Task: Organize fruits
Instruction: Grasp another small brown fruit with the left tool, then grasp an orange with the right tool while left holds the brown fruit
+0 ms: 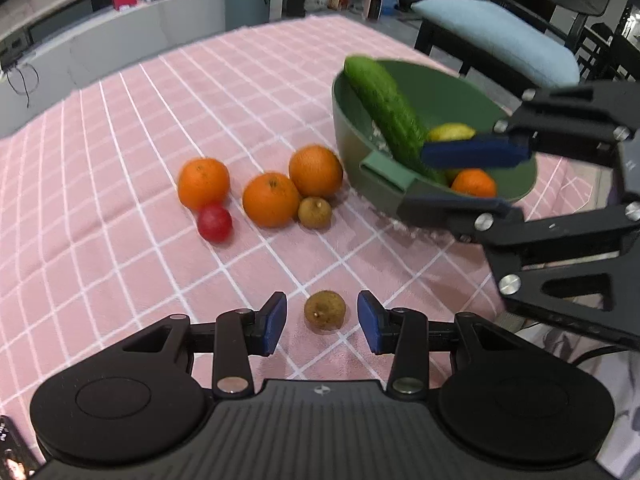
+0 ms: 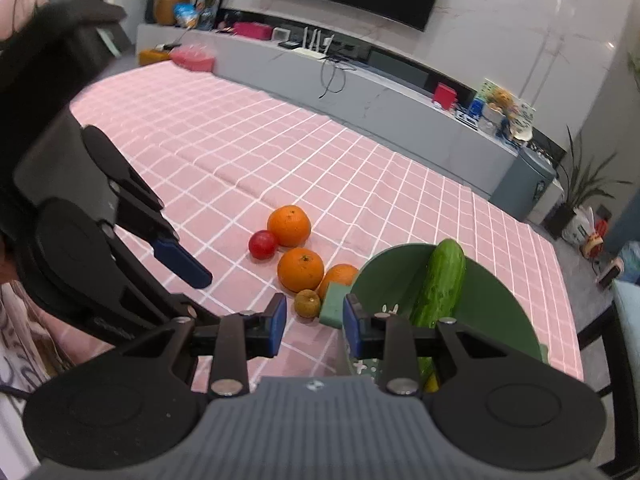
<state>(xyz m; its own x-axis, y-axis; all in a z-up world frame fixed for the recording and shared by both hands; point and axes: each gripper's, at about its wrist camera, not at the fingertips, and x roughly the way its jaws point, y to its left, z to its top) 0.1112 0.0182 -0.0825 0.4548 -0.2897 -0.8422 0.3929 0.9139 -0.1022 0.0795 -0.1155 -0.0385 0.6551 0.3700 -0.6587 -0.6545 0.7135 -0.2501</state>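
Longan (image 1: 325, 310), small, round and rough brown, lies on the pink checked cloth (image 1: 120, 200) between the parted blue pads of the downward-tilted left gripper (image 1: 322, 322), untouched, while the right gripper (image 2: 314, 326) hangs empty, jaws narrowly apart, over the green bowl's (image 2: 512, 320) rim beside the bumpy cucumber (image 2: 442, 284) leaning lengthwise out of it.

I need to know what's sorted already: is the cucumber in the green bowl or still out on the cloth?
In. The cucumber leans inside the green bowl, its top end poking over the rim, its lower end down among the other fruit.
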